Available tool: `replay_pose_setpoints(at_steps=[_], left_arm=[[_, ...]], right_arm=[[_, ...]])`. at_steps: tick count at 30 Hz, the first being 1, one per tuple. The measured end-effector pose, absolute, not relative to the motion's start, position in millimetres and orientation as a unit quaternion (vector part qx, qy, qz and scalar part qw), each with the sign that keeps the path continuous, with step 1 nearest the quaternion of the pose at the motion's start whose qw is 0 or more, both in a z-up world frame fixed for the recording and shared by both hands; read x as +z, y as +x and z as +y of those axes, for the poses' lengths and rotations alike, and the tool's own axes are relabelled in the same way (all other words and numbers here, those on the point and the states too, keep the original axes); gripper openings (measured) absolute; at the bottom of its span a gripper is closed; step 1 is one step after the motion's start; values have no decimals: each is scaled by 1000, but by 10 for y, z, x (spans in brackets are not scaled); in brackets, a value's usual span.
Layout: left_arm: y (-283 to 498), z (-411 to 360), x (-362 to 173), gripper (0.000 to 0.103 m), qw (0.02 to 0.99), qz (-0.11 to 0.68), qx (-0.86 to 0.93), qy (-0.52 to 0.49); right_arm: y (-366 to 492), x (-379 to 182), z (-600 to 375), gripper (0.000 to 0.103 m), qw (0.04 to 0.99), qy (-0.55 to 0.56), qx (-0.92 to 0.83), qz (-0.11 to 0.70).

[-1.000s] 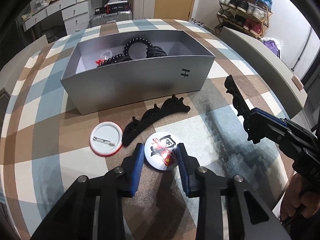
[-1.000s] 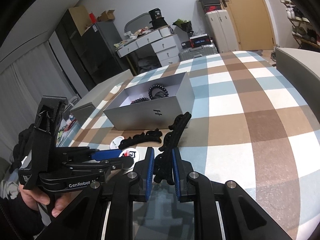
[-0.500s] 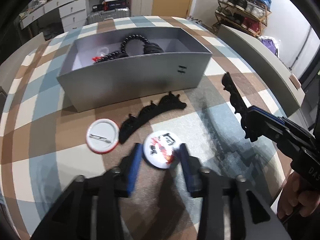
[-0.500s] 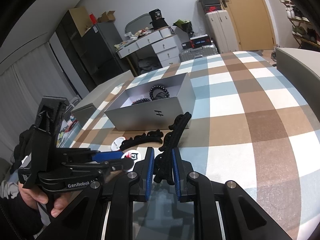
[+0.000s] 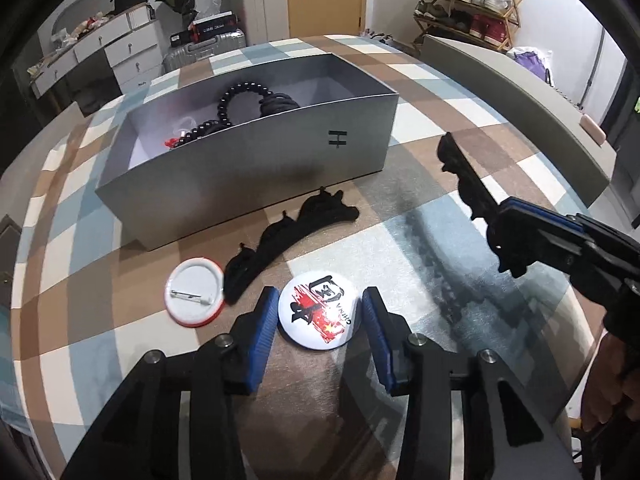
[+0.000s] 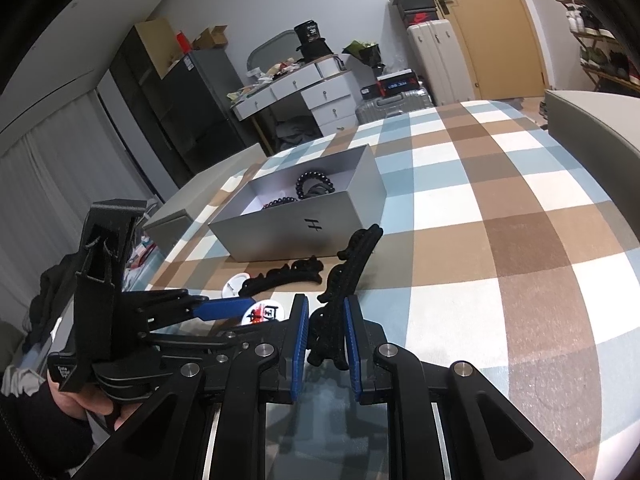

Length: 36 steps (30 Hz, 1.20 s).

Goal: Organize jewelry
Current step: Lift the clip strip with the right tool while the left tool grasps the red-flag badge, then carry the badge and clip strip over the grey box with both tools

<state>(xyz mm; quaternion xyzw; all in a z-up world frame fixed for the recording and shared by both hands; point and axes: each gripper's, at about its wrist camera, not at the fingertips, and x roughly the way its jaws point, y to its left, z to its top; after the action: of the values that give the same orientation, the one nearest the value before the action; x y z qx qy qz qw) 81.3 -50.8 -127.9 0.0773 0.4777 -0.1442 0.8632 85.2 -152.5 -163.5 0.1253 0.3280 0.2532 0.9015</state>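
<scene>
Left wrist view: my left claw (image 5: 320,312) is sitting released at lower centre, its blue fingers (image 5: 262,334) flanking a white round badge (image 5: 319,315) that is lying face up on the checked desk (image 5: 460,292). I cannot tell whether the pads are touching its rim. The badge is showing black brush characters, a red splash with yellow stars, and small lettering reading "CHINA" upside down to me.

Just left of it, a second badge (image 5: 195,297) is lying face down, red rim and safety pin showing. A black scalloped hair clip (image 5: 288,236) is lying diagonally between the badges and the grey box (image 5: 256,164) at upper centre. The box front is carrying a black mark like an "H" crossed by a bar. Inside it, a black bead bracelet (image 5: 240,100) and darker bead strands are resting, with something red beside them.

Right wrist view: my right claw (image 6: 326,336) is clenching a second black hair clip (image 6: 340,292) at lower centre, holding it upright above the desk, its tip pointing toward the box (image 6: 300,224). The left claw (image 6: 224,308) is showing at mid left, with the printed badge (image 6: 264,314) at its finger.

In the background, upper centre, a black box on the dresser is reading "36".
</scene>
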Motion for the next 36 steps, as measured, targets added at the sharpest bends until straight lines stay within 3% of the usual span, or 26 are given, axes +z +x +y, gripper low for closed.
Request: replay_pose_setpoints(at_steps=[17,25,36], left_arm=[[774,-230,-741,37,896,426,-123,36],[1043,-27,-471,37,910,395,-128,7],[1493,181,-520,37,905,402,-133,-40]], right_arm=[[888,-1280,-1394,17,910,101,265,302],[1300,-1025,-1239,17,899,116,305,291],[1843,-966,-944,17,880,108,346,307]])
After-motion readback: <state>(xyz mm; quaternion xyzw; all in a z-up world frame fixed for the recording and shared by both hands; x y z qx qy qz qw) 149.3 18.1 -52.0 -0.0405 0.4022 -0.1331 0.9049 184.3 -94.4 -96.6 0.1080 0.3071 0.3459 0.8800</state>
